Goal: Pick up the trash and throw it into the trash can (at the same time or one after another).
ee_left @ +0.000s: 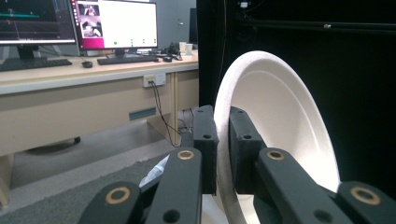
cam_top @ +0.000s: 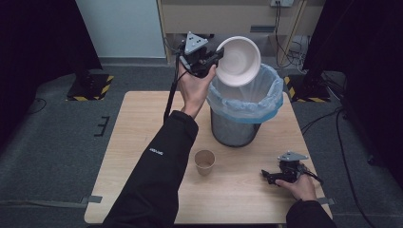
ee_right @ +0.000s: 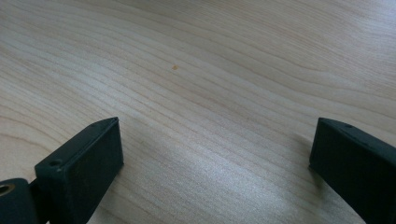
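Observation:
A white foam bowl (cam_top: 239, 61) hangs tilted on its side over the mouth of a wire mesh bin (cam_top: 236, 127) lined with a pale blue bag (cam_top: 266, 102). My left gripper (cam_top: 216, 55) is shut on the bowl's rim. In the left gripper view the two jaws pinch the rim of the bowl (ee_left: 275, 116), with my left gripper (ee_left: 223, 140) rising from the bottom. My right gripper (cam_top: 265, 175) rests low at the table's near right, open. In the right gripper view my right gripper (ee_right: 210, 149) has its jaws wide apart over bare wood.
A brown paper cup (cam_top: 205, 161) stands upright on the wooden table (cam_top: 133, 156), in front of the bin. Desks with monitors (ee_left: 116, 23) and a keyboard lie beyond the table. Black stands flank the table on the grey floor.

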The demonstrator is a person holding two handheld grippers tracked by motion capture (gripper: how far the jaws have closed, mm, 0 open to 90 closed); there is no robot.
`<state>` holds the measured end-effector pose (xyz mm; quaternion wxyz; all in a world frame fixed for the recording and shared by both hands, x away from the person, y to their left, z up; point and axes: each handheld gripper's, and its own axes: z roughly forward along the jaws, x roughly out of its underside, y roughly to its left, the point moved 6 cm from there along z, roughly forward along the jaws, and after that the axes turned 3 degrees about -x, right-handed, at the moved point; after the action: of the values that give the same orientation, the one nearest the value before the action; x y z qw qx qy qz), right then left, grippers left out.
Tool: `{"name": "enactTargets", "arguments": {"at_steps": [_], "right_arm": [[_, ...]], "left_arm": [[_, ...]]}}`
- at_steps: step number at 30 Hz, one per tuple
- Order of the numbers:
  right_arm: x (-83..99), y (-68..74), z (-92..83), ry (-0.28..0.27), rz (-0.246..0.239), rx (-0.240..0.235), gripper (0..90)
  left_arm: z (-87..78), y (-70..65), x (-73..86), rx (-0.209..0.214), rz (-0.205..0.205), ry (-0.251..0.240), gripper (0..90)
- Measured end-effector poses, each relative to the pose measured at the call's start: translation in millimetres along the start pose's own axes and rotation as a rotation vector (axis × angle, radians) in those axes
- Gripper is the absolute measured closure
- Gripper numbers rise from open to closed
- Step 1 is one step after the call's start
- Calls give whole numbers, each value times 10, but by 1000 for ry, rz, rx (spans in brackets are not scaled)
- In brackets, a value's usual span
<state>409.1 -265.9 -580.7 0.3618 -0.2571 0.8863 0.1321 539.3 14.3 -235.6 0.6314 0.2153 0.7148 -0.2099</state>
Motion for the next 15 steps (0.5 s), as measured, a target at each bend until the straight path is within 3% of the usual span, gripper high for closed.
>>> {"name": "enactTargets", "arguments": {"at_steps": [5,15], "right_arm": [[0,0,0,-1,0,1,28],[0,1,3,0,-1,-2,24]], "left_arm": [[133,-48,107,-2,18,35,829],[305,-27,253,-36,14,81,829]]}}
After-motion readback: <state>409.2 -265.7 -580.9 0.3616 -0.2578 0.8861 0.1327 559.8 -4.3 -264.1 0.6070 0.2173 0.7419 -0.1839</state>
